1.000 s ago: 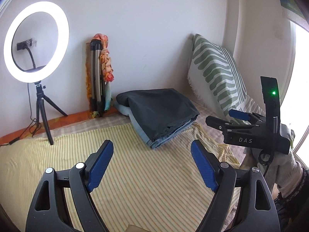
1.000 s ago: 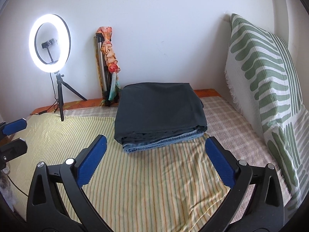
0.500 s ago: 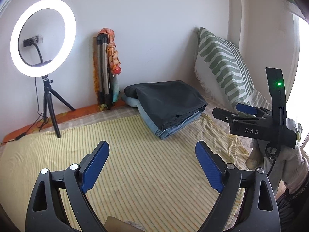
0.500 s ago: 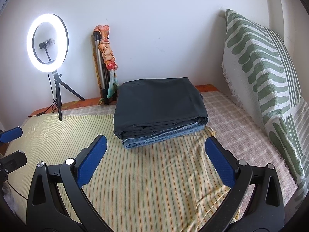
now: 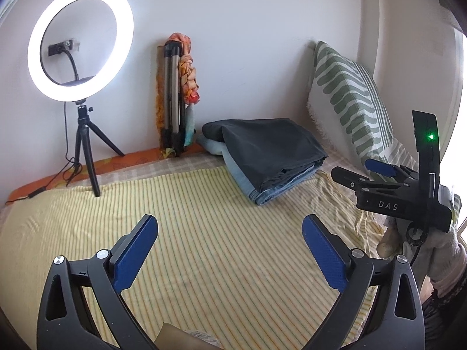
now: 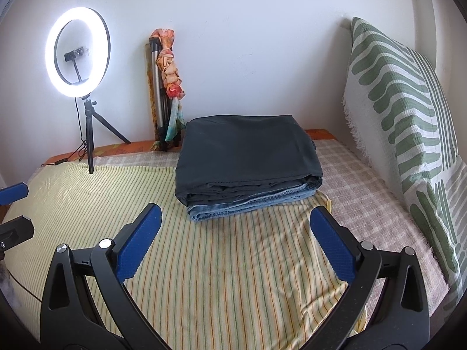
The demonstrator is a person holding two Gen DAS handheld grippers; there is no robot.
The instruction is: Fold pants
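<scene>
At the bottom of each wrist view the jaws stand apart with nothing between them: the left gripper point(image 5: 230, 245) is opening, the right gripper point(image 6: 235, 234) is spread wide. Beyond lies the yellow striped sheet point(image 6: 221, 262). The folded dark pants point(image 6: 248, 157) sit mid-frame (atop folded jeans point(image 6: 251, 201)), with a lit ring light point(image 6: 77, 52) at upper left.

dark grey pants point(image 6: 248, 148) | yellow striped sheet point(image 6: 233, 262) | green-white pillow point(image 6: 402, 102)

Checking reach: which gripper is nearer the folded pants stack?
Right. The right gripper hangs open just before the folded pants stack; the left gripper, jaws opening and empty, sits farther back, to the stack's left.
</scene>
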